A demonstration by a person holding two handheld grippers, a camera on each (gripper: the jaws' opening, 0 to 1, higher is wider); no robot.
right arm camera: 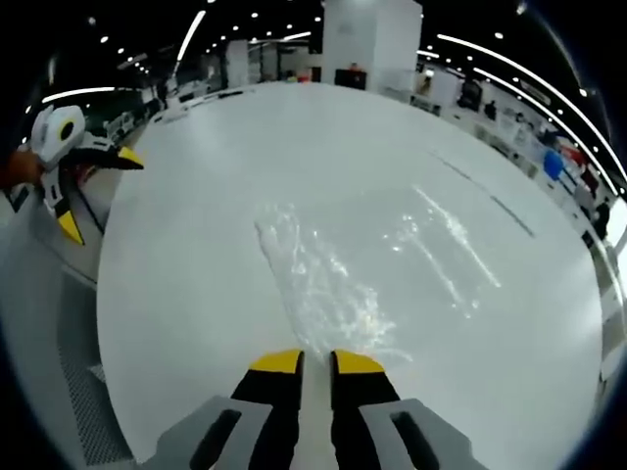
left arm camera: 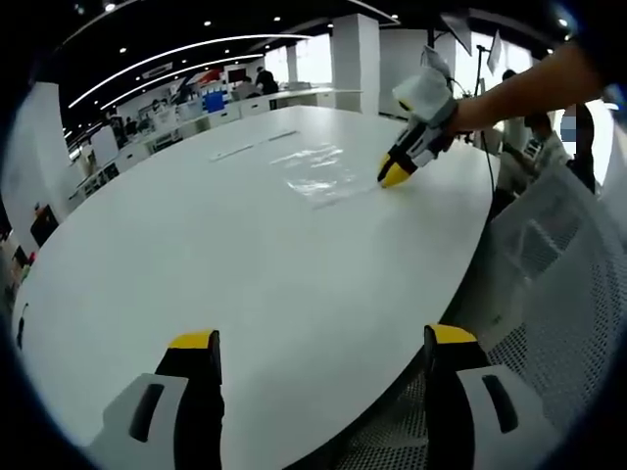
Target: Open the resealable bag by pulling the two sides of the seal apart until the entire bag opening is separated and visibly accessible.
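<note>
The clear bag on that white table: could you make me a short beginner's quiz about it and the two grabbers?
1. True or false: the clear bag lies flat on the white table.
2. Which gripper has its fingers close together at the bag's edge: A left gripper, B right gripper?
3. Fill in: the left gripper's fingers stand wide ____ above bare table.

Key: 1 true. 2 B; whether it actually pinches the film cannot be told. 3 apart.

Bag [right arm camera: 333, 284] on table [right arm camera: 196, 294], before gripper [right arm camera: 315, 364]
</note>
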